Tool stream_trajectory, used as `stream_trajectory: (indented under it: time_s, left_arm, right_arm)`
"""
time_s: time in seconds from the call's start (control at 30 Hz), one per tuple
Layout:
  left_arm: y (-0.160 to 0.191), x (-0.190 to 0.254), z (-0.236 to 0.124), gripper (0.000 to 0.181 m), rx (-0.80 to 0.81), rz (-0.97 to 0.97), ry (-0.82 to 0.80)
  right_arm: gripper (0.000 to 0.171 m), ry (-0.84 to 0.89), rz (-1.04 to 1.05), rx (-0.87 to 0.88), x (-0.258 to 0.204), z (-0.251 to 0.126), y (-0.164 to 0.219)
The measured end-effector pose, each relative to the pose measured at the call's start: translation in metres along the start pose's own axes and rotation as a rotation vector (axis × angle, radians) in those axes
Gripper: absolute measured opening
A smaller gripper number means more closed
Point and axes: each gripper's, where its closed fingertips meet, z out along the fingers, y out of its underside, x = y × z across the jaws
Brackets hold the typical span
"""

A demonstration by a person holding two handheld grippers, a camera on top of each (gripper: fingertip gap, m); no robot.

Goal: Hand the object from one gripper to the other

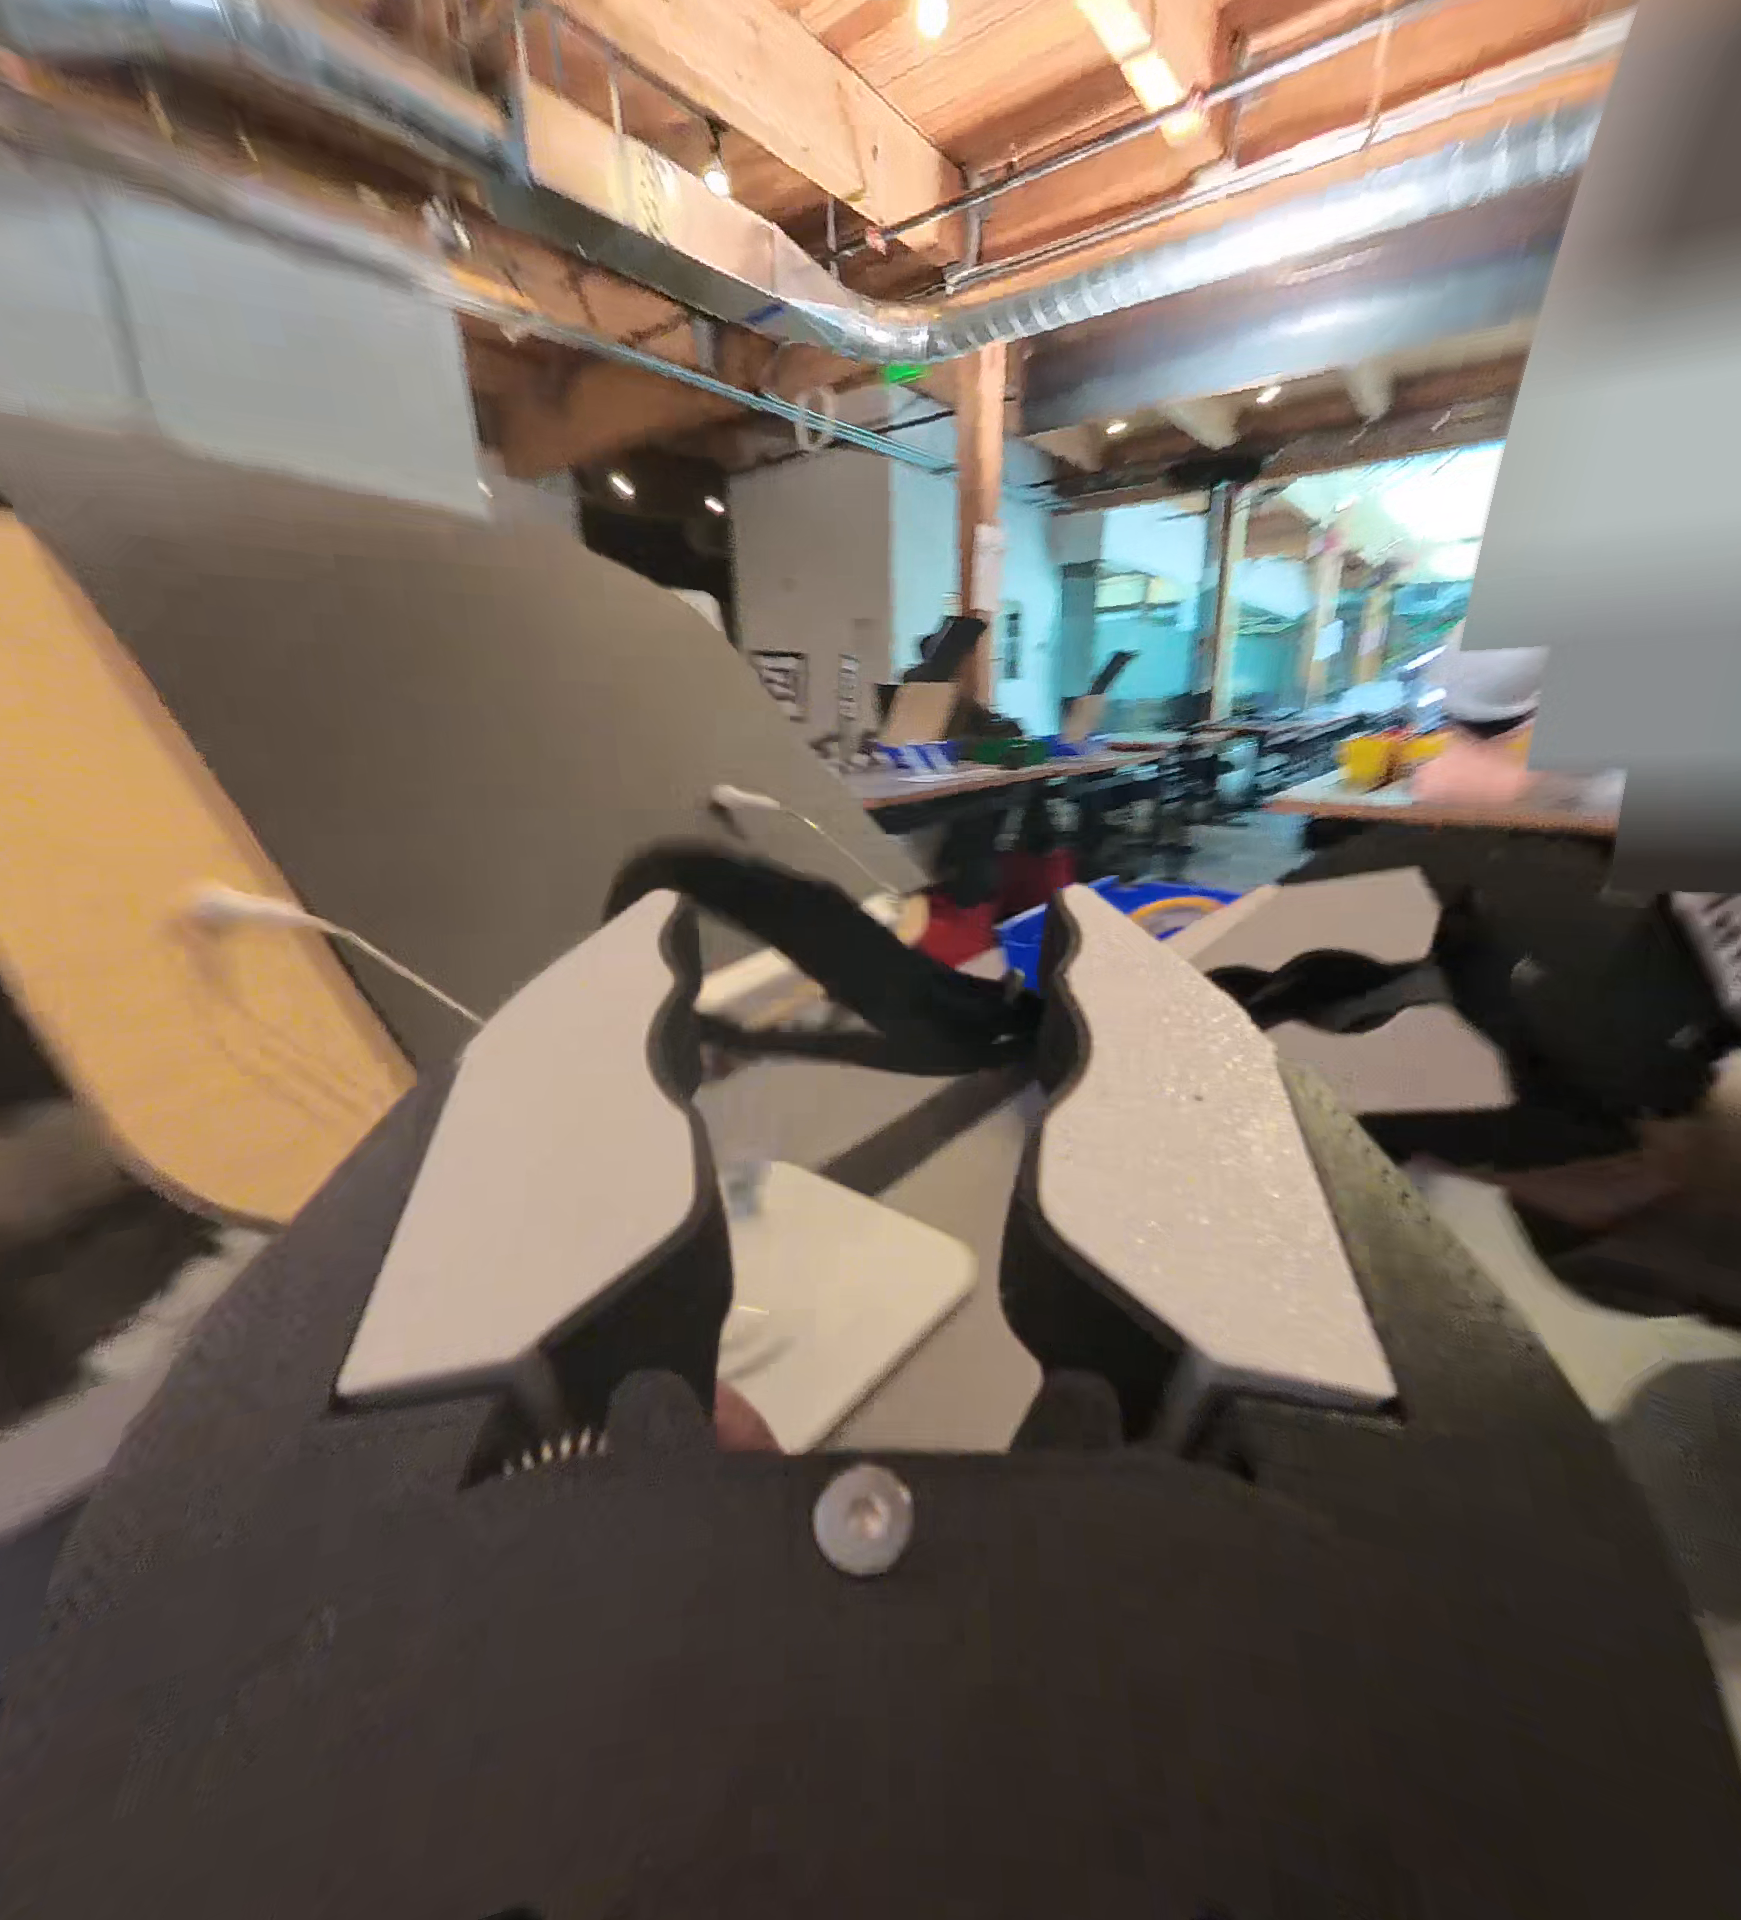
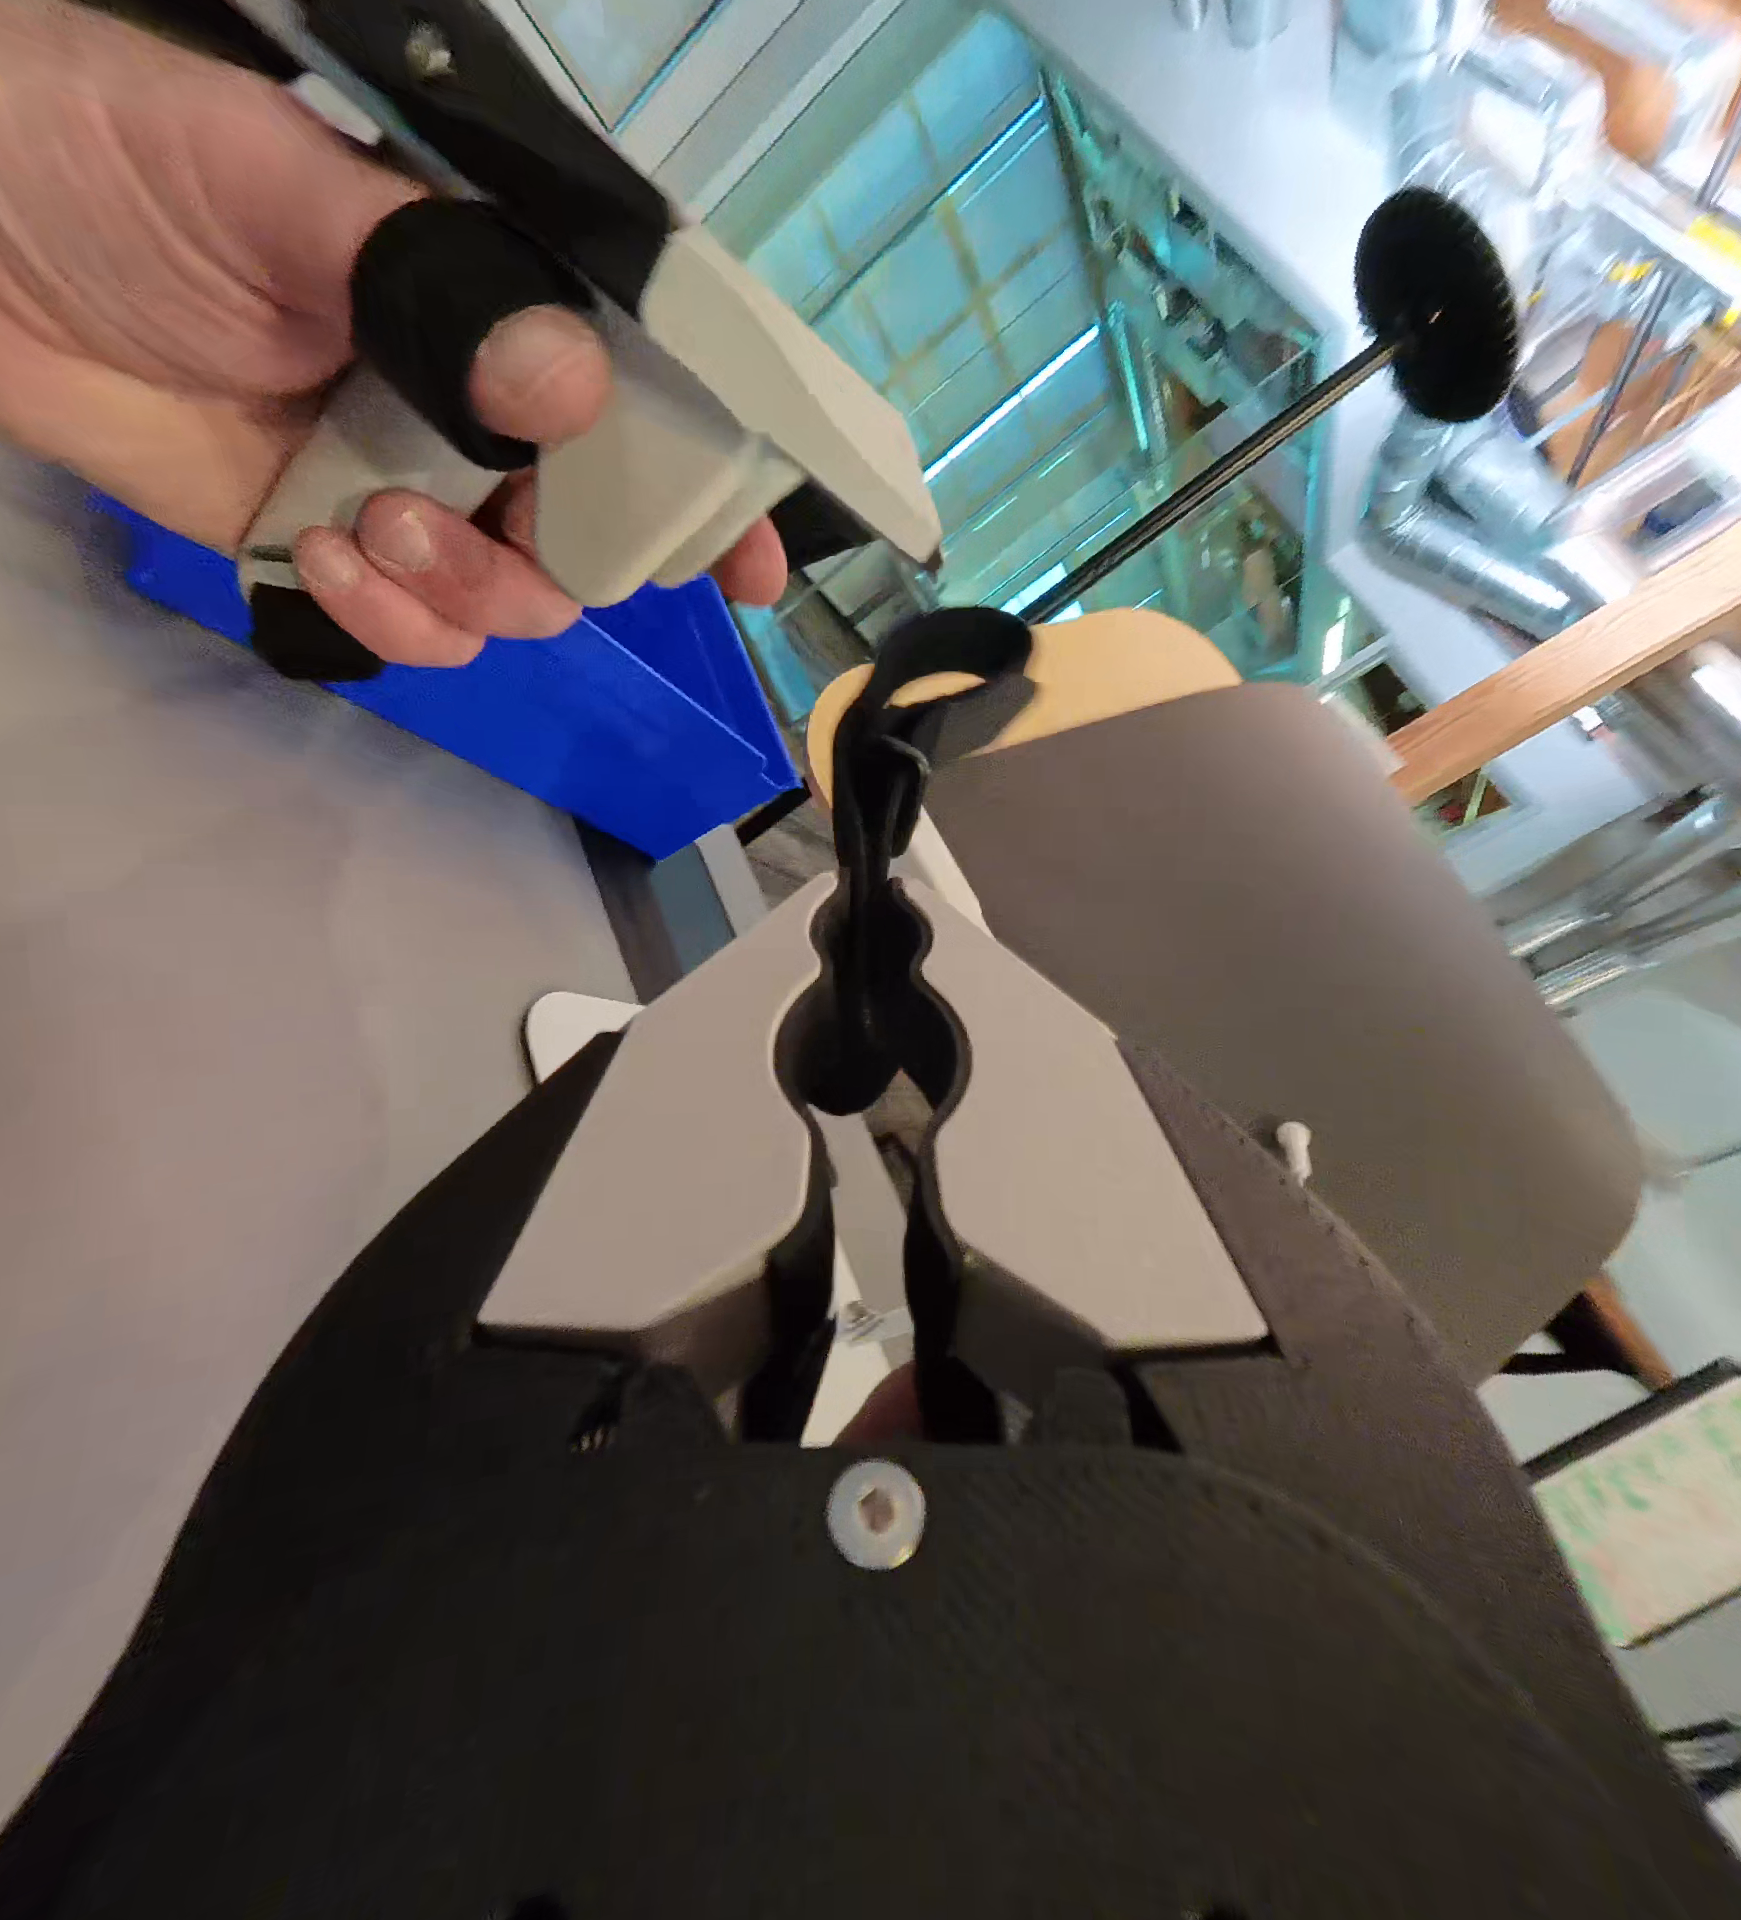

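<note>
Right wrist view: right gripper (image 2: 871, 914) clamps black strap loop (image 2: 871, 790); left gripper (image 1: 861, 935) wide apart (transfer pending).

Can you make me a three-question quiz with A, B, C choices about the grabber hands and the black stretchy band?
1. Where is the black band held?
A. Between the right gripper fingertips
B. Lying in the blue bin
C. Around the person's thumb

2. What colour is the bin under the person's hand?
A. Red
B. Blue
C. Yellow

3. How are the left gripper's fingers?
A. Shut tight on the band
B. Spread apart, gripping nothing
C. Hidden from view

Answers:
1. A: in the right wrist view the band runs between the closed grey fingertips and loops out beyond them.
2. B: the bin beside the table edge is bright blue.
3. B: the left wrist view shows a wide gap between the two grey fingers, with the band crossing just beyond the tips, not pinched.
</note>
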Motion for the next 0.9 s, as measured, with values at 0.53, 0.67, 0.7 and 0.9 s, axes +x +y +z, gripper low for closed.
stream_trajectory:
  time_s: [0.53, 0.67, 0.7, 0.9]
  left_arm:
    - [0.074, 0.025, 0.014, 0.05, -0.372, 1.348, -0.209]
    - [0.081, 0.024, 0.013, 0.026, -0.384, 1.41, -0.183]
    - [0.081, 0.024, 0.013, 0.023, -0.382, 1.418, -0.185]
    - [0.083, 0.022, 0.012, 0.008, -0.42, 1.287, -0.15]
  right_arm:
    - [0.0, -0.533, 0.919, -0.125, -0.042, -0.001, 0.005]
    - [0.001, -0.572, 0.943, -0.128, -0.049, -0.002, -0.001]
    - [0.002, -0.575, 0.942, -0.133, -0.05, -0.002, -0.001]
    - [0.02, -0.549, 0.915, -0.071, -0.043, -0.001, -0.009]
